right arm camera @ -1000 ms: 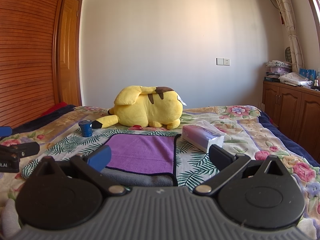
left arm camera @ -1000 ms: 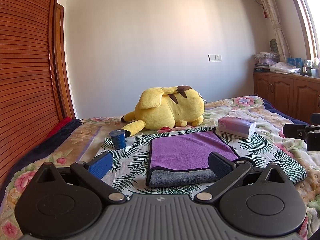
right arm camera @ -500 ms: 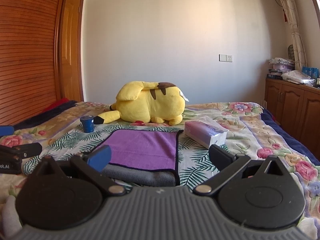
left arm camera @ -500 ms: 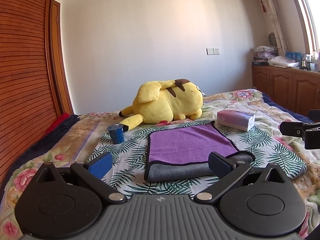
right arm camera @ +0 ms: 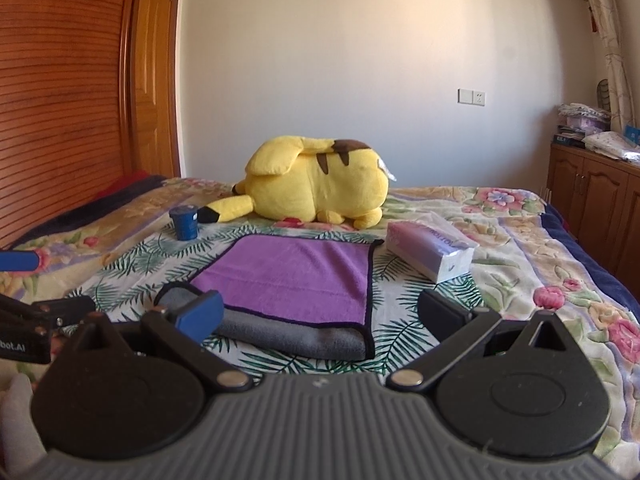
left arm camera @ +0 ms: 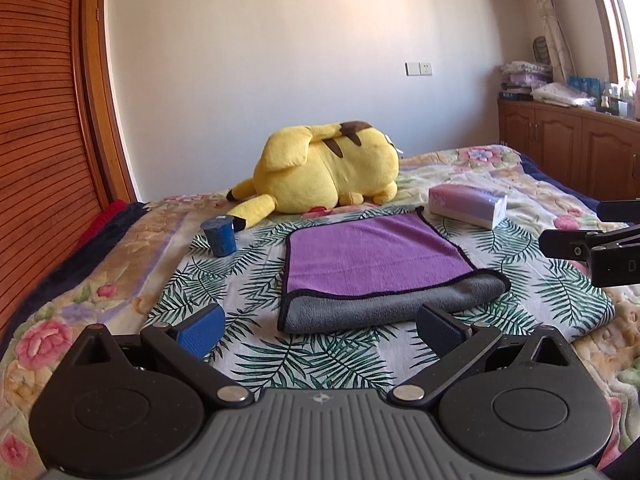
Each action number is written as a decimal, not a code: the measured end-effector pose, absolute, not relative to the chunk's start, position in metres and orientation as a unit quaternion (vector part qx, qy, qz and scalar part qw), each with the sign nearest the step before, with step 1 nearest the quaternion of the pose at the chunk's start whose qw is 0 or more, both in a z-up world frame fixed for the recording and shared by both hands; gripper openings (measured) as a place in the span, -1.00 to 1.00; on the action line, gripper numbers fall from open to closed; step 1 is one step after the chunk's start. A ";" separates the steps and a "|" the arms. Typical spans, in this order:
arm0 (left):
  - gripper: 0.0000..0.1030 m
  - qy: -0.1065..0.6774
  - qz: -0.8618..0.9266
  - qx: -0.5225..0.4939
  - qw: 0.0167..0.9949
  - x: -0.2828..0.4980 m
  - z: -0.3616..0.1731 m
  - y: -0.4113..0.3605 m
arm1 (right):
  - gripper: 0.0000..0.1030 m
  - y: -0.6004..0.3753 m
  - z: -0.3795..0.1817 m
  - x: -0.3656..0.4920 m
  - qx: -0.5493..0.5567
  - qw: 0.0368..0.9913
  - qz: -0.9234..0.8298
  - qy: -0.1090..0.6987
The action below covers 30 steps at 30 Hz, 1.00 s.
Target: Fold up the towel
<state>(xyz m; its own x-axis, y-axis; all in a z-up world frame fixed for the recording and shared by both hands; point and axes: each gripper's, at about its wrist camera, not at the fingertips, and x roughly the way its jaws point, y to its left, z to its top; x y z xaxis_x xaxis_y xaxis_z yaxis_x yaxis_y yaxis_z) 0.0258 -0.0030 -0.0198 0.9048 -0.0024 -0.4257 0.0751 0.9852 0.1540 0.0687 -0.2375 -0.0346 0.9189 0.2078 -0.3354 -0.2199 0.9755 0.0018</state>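
**Bedroom, towel already folded once**

On the floral-quilted bed (left arm camera: 120, 248), the purple-and-grey microfibre towel (left arm camera: 372, 256) lies folded over, untouched. The left gripper (left arm camera: 320, 326) and right gripper (right arm camera: 320, 308) hover near its front edge, jaws spread, empty. Likely next: pinch two corners for another fold. The small blue cup (left arm camera: 219, 235)'s contents are hidden.

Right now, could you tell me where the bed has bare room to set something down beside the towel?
Free patches: the leaf-print cloth between the blue cup and the towel, and the strip in front of the towel's grey edge. It is crowded behind: the yellow plush and tissue pack sit close to the far corners.
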 end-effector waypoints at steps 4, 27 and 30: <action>0.69 0.225 -0.025 0.093 0.970 0.032 -0.021 -0.004 | 1.00 -0.235 -0.037 0.077 -0.025 0.977 0.115 0.180; 0.34 0.258 -0.064 0.041 0.963 0.081 -0.015 0.018 | 0.73 -0.227 -0.049 0.132 -0.061 0.964 0.138 0.218; 0.32 0.258 -0.065 0.046 0.963 0.089 -0.013 0.019 | 0.72 -0.228 -0.051 0.141 -0.061 0.963 0.138 0.222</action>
<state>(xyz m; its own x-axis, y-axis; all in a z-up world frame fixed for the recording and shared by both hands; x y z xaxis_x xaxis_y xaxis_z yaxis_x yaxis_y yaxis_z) 0.0885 0.0190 -0.0135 0.8584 -0.1015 -0.5028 0.1485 0.9874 0.0542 0.1408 -0.2279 -0.0512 0.8634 0.2390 -0.4443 -0.2930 0.9545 -0.0558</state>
